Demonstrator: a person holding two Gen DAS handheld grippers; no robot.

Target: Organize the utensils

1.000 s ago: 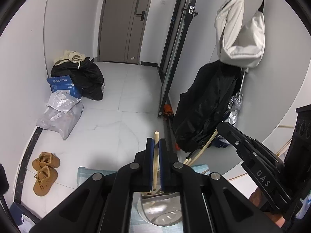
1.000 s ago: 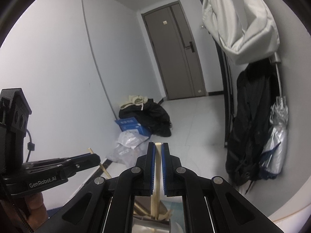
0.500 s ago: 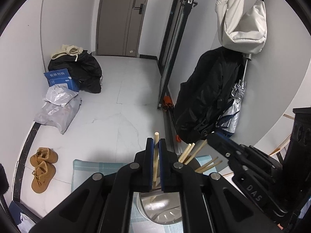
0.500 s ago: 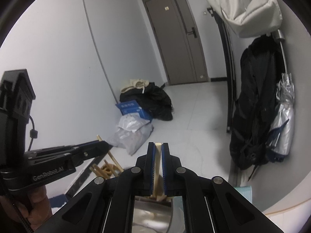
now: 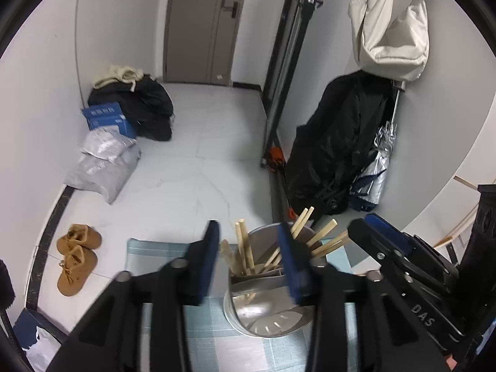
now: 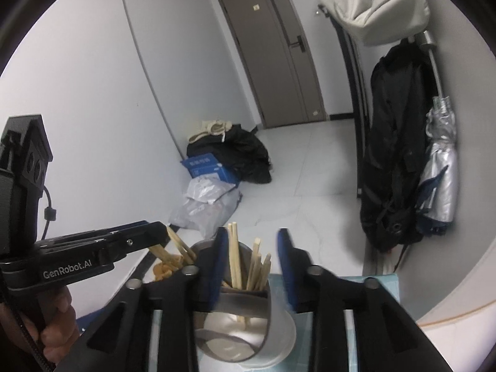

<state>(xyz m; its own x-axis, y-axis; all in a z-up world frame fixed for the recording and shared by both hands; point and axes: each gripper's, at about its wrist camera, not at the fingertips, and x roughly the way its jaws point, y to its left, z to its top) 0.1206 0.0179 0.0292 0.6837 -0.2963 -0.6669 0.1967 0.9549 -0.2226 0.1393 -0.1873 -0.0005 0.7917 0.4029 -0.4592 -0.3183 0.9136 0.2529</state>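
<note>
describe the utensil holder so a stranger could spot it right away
Find the pale blue checked cloth in the foreground. On it stands the shiny round metal utensil holder, straight ahead of the open left tongs. It alone is filled with light wooden chopsticks sticking upward.

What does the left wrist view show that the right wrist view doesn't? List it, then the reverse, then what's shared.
Left wrist only: brown boots on the floor, orange item by the door track.
Right wrist only: the person's hand holding the left gripper.
Both: metal holder with chopsticks, blue box, jacket, umbrella, open grippers.
</note>
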